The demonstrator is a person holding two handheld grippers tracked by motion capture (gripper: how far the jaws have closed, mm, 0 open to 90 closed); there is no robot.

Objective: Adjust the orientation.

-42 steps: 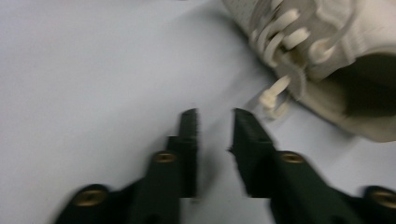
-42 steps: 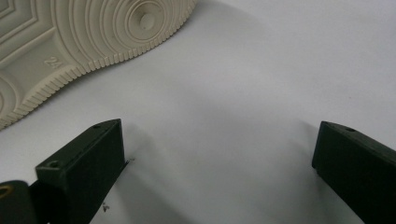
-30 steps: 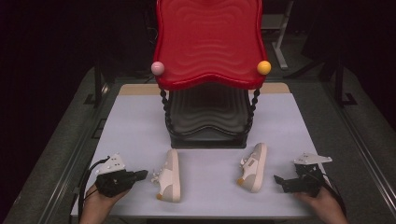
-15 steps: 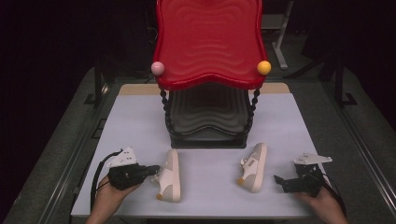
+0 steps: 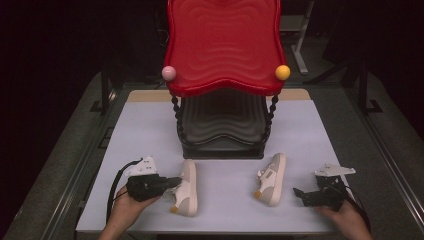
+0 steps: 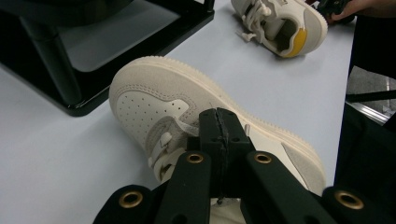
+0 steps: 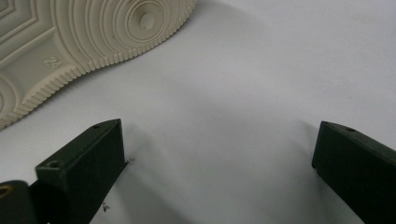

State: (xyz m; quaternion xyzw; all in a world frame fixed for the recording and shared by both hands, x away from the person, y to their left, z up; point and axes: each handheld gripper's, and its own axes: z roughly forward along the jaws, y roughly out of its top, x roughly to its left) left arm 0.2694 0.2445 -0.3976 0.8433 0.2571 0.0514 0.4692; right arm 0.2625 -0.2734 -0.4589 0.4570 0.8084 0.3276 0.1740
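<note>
Left tongs (image 6: 219, 135) closed, pressed against left shoe (image 6: 187, 116) near surface front edge; shoe risks being shoved; right tongs (image 7: 219, 163) open, empty.

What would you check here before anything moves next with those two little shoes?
1. Left gripper shut: ok, fingers pressed together.
2. Left gripper has hold of the left shoe: cannot tell; the closed tips sit at its strap.
3. Right gripper open: ok, fingers wide apart over bare table.
4. Right shoe free: ok, on its side, sole toward the right gripper, untouched.
5. Black lower shelf under the red top free: ok.
</note>
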